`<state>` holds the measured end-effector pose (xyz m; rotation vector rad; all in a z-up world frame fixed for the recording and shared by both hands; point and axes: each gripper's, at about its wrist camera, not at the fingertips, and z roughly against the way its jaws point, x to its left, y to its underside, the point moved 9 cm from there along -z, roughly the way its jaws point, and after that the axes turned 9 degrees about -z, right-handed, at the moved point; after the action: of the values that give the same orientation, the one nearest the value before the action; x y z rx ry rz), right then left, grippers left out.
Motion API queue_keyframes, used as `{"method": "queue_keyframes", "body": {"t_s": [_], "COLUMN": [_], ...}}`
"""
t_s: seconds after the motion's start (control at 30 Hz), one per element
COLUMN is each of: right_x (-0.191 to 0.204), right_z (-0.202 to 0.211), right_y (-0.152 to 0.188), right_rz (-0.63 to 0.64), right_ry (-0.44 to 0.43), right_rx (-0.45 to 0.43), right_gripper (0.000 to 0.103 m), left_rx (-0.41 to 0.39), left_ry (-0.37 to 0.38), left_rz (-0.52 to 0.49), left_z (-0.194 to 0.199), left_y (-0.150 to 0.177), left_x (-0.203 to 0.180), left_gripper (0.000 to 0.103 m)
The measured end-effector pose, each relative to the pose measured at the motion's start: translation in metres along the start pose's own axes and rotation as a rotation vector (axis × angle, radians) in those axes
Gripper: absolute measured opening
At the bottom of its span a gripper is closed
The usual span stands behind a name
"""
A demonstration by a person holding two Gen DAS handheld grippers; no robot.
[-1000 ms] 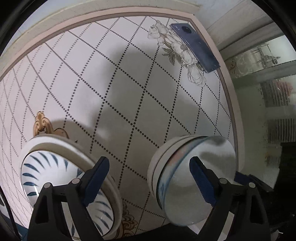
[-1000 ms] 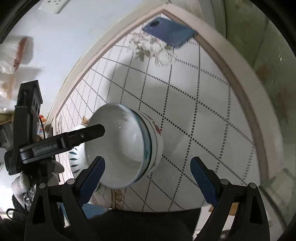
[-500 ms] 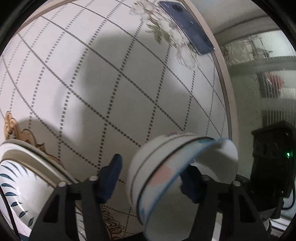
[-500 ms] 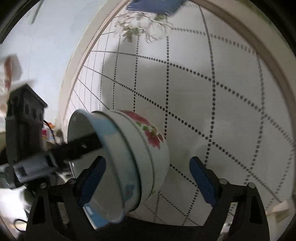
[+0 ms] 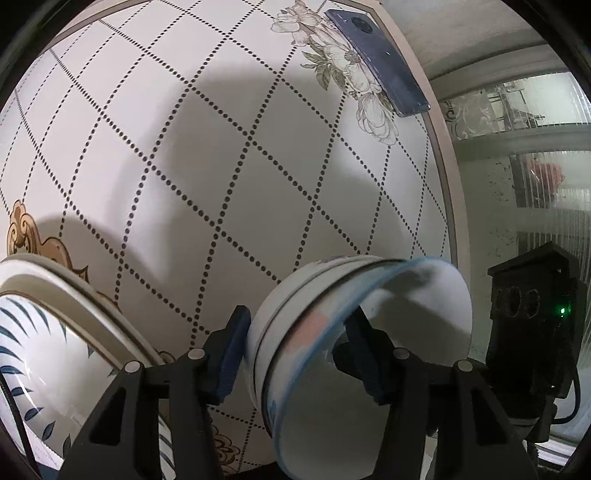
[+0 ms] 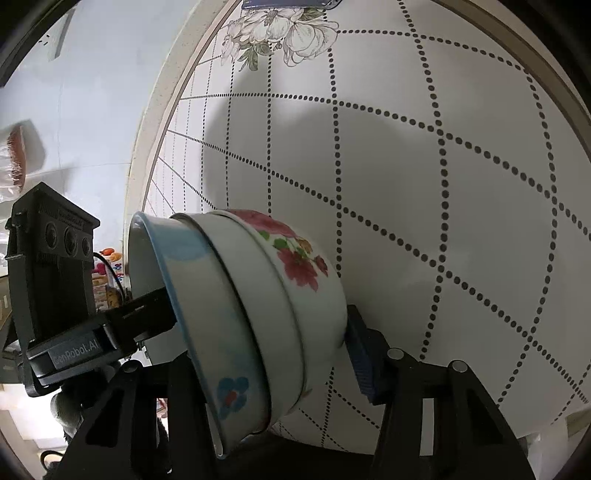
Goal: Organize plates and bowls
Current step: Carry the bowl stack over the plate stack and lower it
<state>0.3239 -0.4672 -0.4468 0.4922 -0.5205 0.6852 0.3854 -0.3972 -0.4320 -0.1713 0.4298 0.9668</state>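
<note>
A stack of nested bowls (image 5: 332,339) sits on the patterned table: a blue-rimmed bowl inside white ones, the lowest with red flowers (image 6: 295,258). My left gripper (image 5: 295,350) is shut on the stack's wall, one finger outside and one inside. My right gripper (image 6: 266,354) is shut on the opposite side of the same bowl stack (image 6: 258,325), its right pad against the flowered bowl; its left finger is hidden behind the bowls. A stack of plates with blue leaf marks (image 5: 44,343) lies at the lower left of the left wrist view.
A dark blue phone (image 5: 376,59) lies on the flower print near the table's far corner, and its edge also shows in the right wrist view (image 6: 291,3). The table edge (image 5: 448,206) runs along the right, with glass doors beyond. A white wall lies to the left.
Both grippers moved in onto the bowl stack and closed on it, the left first and then the right. The bowls now loom larger in both views.
</note>
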Motion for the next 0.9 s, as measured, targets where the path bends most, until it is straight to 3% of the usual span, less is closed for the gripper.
{"method": "queue_keyframes", "body": {"t_s": [0.3,0.57,0.9], "right_x": [0.031,0.088,0.162], "right_z": [-0.008,-0.008,-0.05], "right_y": [0.002,0.002,0.022], "right_rz": [0.053,0.161,0.311], "right_ry": [0.016,0.01,-0.005], "right_rx": [0.008,0.034,0.177], "right_gripper": [0.055,0.055,0.054], "left_rx": [-0.043,-0.144,-0.226], "left_ry": [-0.008,-0.001,-0.031], "left_rz": [0.022,0.106,0.269], "left_z": [0.027,0.08,0.123], "left_y": [0.001,0.005,0.042], "left_x": [0.014,0.046,0.113], "left_gripper": [0.051,0.051,0.051]}}
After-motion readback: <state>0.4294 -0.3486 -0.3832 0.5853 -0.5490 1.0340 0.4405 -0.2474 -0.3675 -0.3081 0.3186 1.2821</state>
